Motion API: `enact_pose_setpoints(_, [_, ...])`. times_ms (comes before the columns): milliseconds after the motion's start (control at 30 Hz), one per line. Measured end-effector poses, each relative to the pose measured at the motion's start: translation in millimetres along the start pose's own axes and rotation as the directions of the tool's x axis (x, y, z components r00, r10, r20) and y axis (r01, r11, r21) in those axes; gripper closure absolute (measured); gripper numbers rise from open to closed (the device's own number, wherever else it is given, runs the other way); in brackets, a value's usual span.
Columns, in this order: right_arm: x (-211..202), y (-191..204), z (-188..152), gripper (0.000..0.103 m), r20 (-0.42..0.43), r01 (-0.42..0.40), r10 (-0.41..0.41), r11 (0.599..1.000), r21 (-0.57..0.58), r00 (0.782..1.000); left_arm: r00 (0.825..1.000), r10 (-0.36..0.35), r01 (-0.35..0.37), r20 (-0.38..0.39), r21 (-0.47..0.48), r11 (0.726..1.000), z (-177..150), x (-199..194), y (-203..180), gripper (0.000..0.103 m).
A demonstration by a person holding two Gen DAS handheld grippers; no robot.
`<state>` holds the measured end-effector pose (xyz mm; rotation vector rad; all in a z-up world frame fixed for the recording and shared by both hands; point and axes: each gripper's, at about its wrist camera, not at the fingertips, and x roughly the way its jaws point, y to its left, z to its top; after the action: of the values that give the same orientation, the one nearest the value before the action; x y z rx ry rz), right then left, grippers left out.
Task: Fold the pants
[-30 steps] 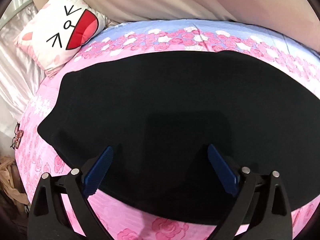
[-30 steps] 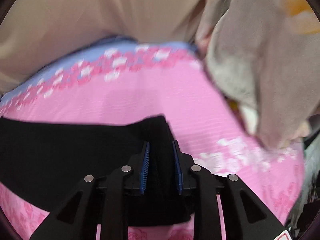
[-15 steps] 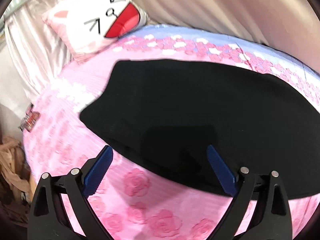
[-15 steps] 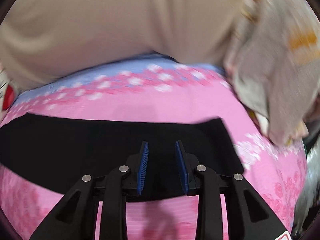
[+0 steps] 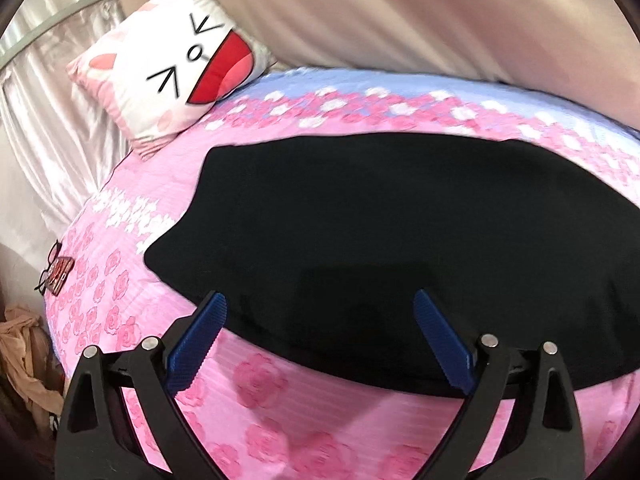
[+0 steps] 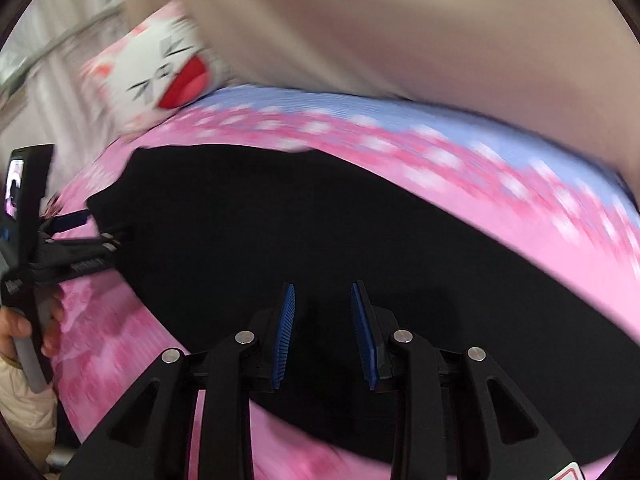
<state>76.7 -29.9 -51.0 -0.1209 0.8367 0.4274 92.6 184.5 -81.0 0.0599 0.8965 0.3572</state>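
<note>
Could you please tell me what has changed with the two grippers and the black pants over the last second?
The right gripper let go of the pants: a second ago it pinched a raised corner, now its jaws are parted over flat cloth, and it has swung left so the pillow shows. The left gripper stayed open, drifting toward the pants' left end. The pants stay flat on the bedspread.

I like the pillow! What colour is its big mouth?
Red, on the pillow, clearest in the left wrist view.
</note>
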Motion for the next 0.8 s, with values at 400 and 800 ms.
enact_pose_setpoints(400, [162.1, 46.2, 118.4, 0.067, -0.167, -0.066, 0.058, 0.997, -0.042, 0.984, 0.999, -0.022, 0.021, -0.039, -0.018, 1.0, -15.5, 22.0, 23.0, 0.006])
enact_pose_setpoints(800, [86.2, 43.6, 88.7, 0.068, -0.051, -0.079, 0.077, 0.995, -0.053, 0.996, 0.999, -0.028, 0.027, -0.043, -0.011, 1.0, -16.9, 19.7, 25.1, 0.005])
